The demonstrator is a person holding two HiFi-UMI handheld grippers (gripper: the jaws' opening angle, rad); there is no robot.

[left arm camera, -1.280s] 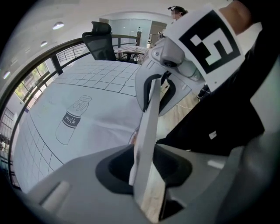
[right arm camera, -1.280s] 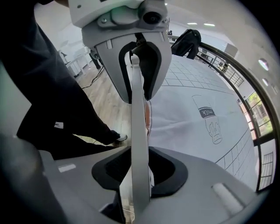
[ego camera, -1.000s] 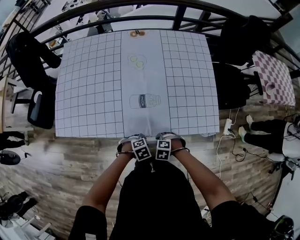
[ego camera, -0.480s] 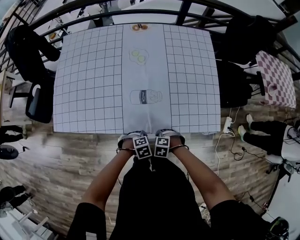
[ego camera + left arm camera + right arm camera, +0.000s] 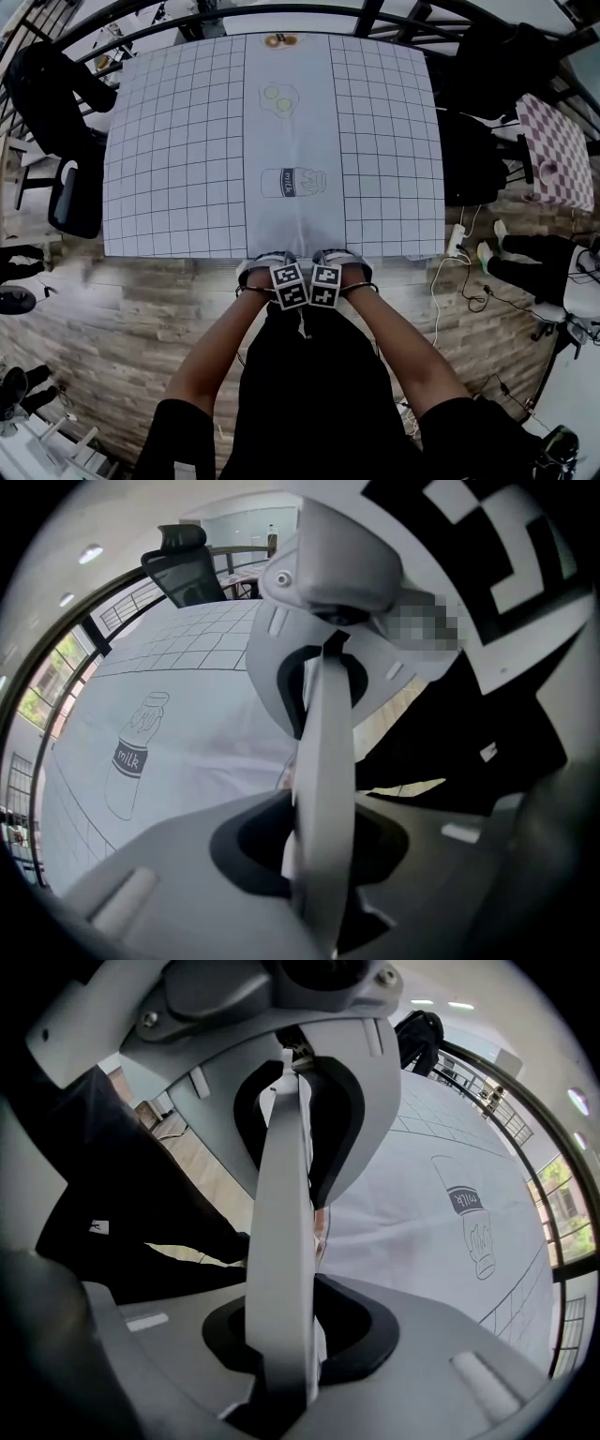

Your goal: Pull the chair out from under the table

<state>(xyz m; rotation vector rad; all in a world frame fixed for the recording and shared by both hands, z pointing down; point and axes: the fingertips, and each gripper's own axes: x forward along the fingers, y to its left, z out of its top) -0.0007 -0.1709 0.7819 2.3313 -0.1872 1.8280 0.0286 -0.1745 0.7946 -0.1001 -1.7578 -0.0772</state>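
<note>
1. The left gripper (image 5: 267, 261) and right gripper (image 5: 335, 258), smooth grey plastic with checkered marker cubes, sit side by side at the tabletop's (image 5: 169, 141) near edge. Both sets of jaws are closing and nearly together, with a thin pale sliver in the slit that's tough to identify.
2. The chair is tucked under that edge, pretty much hidden by the white grid cloth (image 5: 384, 150).
3. Further out there's a flat milk-bottle drawing (image 5: 292, 182).

The desk (image 5: 178, 169) stands on a wood-plank floor (image 5: 122, 309). Left of the desk is a black office chair (image 5: 70, 202), and a dark railing (image 5: 309, 11) runs beyond it. To the desk's right stands a checked-cloth table (image 5: 553, 150), with a power strip (image 5: 457, 246) by the near right corner. Windows (image 5: 42, 691) left of the desk show greenery.
</note>
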